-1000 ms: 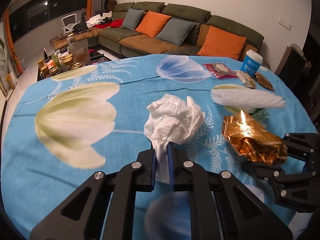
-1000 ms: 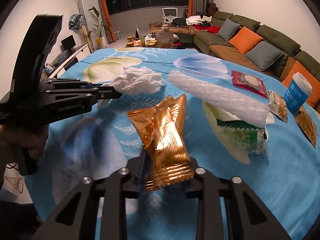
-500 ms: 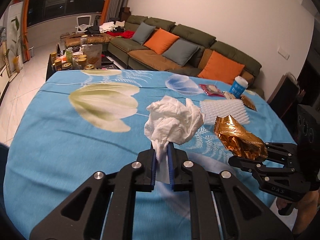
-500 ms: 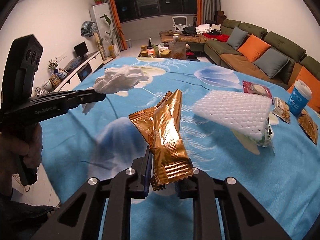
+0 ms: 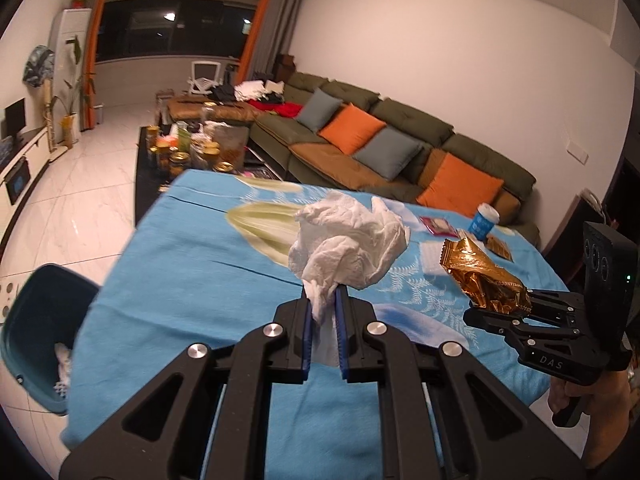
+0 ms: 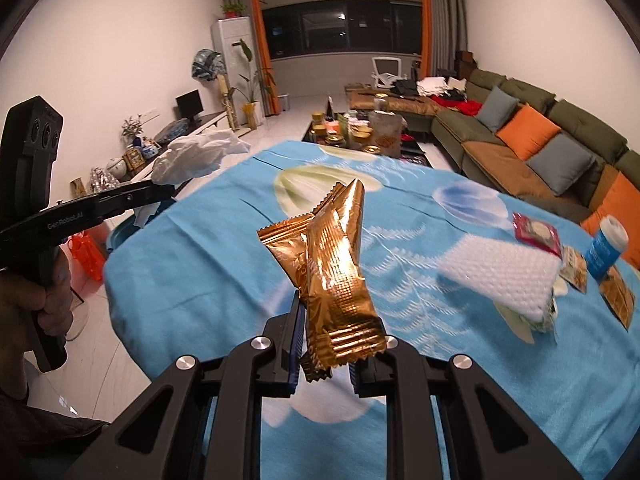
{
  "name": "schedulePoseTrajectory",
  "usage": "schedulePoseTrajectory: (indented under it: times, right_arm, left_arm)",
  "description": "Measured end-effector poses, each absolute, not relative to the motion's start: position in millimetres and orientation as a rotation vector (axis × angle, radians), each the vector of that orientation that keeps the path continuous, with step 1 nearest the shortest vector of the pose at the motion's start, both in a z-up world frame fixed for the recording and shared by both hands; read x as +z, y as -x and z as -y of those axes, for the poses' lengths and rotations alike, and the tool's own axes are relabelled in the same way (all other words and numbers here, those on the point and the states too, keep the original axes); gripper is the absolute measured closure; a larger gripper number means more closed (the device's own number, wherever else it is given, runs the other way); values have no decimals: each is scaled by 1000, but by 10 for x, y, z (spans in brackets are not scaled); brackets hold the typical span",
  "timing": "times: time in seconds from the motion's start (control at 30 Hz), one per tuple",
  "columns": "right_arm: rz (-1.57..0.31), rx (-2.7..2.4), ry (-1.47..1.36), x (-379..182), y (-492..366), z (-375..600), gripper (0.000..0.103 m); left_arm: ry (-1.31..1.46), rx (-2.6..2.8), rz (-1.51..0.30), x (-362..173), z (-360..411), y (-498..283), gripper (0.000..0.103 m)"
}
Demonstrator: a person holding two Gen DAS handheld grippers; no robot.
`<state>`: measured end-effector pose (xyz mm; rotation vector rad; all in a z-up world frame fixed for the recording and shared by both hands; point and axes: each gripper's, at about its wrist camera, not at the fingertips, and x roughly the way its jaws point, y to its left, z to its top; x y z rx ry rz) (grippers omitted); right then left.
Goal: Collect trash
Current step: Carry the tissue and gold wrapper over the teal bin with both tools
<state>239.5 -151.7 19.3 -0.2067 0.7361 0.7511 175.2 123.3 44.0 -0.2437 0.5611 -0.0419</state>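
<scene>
My left gripper (image 5: 322, 300) is shut on a crumpled white tissue (image 5: 348, 244), held up above the blue flowered tablecloth (image 5: 192, 280). The same tissue (image 6: 200, 156) shows at the left of the right wrist view. My right gripper (image 6: 324, 312) is shut on a gold foil wrapper (image 6: 332, 264), also lifted off the table. That gold wrapper (image 5: 484, 276) shows to the right of the tissue in the left wrist view. A dark teal bin (image 5: 40, 320) stands on the floor at the table's left edge, with white trash inside.
On the table lie a white foam sheet (image 6: 504, 276), a red packet (image 6: 536, 232), a blue paper cup (image 6: 606, 246) and small brown packets (image 6: 618, 294). A green sofa (image 5: 380, 136) with orange cushions stands behind. A cluttered coffee table (image 5: 192, 148) stands beyond the table.
Both grippers have risen from the table with their trash. The left one swung left, bringing the teal bin into view. The right gripper's jaws tightened on the gold wrapper.
</scene>
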Motion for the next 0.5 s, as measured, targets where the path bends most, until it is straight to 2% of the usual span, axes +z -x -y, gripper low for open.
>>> schedulePoseTrajectory:
  times: [0.5]
  right_arm:
    - [-676,909,261,445,-2142,752,86]
  left_arm:
    - [306,148,-474,636,-2075,-848,93]
